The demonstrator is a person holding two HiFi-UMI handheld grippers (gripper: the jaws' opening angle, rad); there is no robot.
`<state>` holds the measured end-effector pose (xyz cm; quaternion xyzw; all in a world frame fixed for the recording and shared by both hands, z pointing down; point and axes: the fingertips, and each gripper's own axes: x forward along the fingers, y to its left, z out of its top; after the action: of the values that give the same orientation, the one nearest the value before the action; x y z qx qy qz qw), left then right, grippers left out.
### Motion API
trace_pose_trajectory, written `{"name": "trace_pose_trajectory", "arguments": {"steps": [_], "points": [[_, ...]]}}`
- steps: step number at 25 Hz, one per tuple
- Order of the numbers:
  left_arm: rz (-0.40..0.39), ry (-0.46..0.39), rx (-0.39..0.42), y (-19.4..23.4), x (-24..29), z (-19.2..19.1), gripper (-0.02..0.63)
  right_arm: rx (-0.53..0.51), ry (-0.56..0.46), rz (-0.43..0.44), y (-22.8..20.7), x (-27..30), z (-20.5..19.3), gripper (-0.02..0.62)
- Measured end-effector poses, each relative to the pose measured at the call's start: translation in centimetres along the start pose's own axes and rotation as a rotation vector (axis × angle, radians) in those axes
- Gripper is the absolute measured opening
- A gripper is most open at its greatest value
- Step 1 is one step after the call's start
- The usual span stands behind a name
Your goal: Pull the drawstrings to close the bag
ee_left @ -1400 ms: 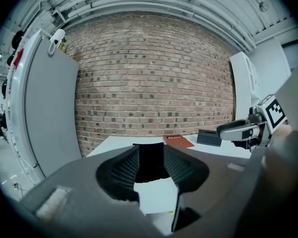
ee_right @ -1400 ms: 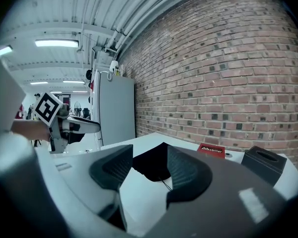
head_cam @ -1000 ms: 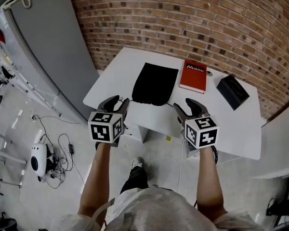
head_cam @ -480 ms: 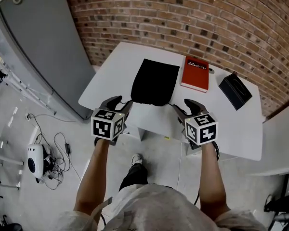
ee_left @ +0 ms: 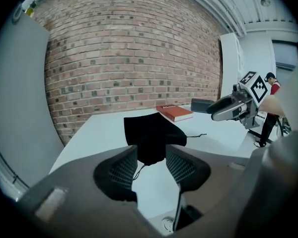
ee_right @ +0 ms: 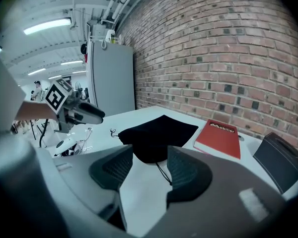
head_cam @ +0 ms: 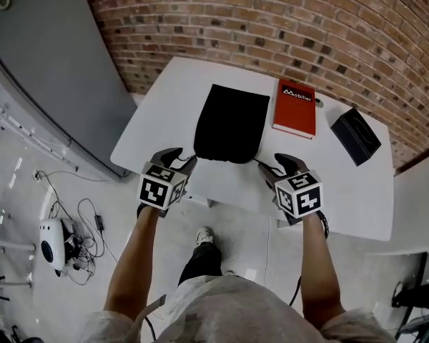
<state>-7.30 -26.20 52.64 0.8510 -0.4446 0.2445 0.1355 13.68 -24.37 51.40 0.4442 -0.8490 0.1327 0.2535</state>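
Observation:
A black drawstring bag (head_cam: 231,123) lies flat on the white table (head_cam: 164,113), its mouth toward the near edge. One drawstring (ee_left: 137,171) trails from the left of the mouth, the other (ee_right: 163,174) from the right. My left gripper (head_cam: 177,160) hovers at the near edge, just left of the mouth, open with nothing between its fingers. In the left gripper view the bag (ee_left: 151,135) lies straight ahead of that gripper (ee_left: 152,158). My right gripper (head_cam: 277,166) hovers to the right of the mouth, also open and holding nothing. The bag (ee_right: 156,132) lies beyond it (ee_right: 149,165).
A red book (head_cam: 295,108) lies right of the bag, and a black box (head_cam: 355,136) sits farther right. A brick wall runs behind the table. A grey cabinet (head_cam: 50,63) stands to the left, with cables and a white device (head_cam: 51,238) on the floor.
Both grippers have moved forward to the table's near edge and now sit closer to the bag's mouth. The bag has not moved.

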Motion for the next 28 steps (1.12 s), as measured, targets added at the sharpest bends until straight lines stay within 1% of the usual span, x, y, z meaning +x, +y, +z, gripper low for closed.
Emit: {"name": "trace_pose_trajectory", "arguments": {"steps": [8, 14, 19, 23, 28], "points": [[-0.073, 0.103, 0.064, 1.5, 3.2, -2.3, 0.184, -0.018, 0.066, 0.033, -0.3, 2.7, -1.7, 0.219], [-0.135, 0.181, 0.163, 1.8, 5.1, -3.6, 0.184, -0.033, 0.112, 0.062, -0.5, 4.4, -2.6, 0.218], [-0.206, 0.241, 0.23, 1.8, 6.1, -4.8, 0.184, -0.067, 0.153, 0.092, -0.3, 5.6, -3.3, 0.218], [-0.231, 0.283, 0.277, 2.1, 6.9, -5.6, 0.184, -0.092, 0.186, 0.113, -0.5, 6.3, -3.8, 0.203], [-0.278, 0.329, 0.31, 1.9, 7.8, -6.4, 0.184, -0.112, 0.233, 0.145, -0.6, 7.3, -4.9, 0.193]]}}
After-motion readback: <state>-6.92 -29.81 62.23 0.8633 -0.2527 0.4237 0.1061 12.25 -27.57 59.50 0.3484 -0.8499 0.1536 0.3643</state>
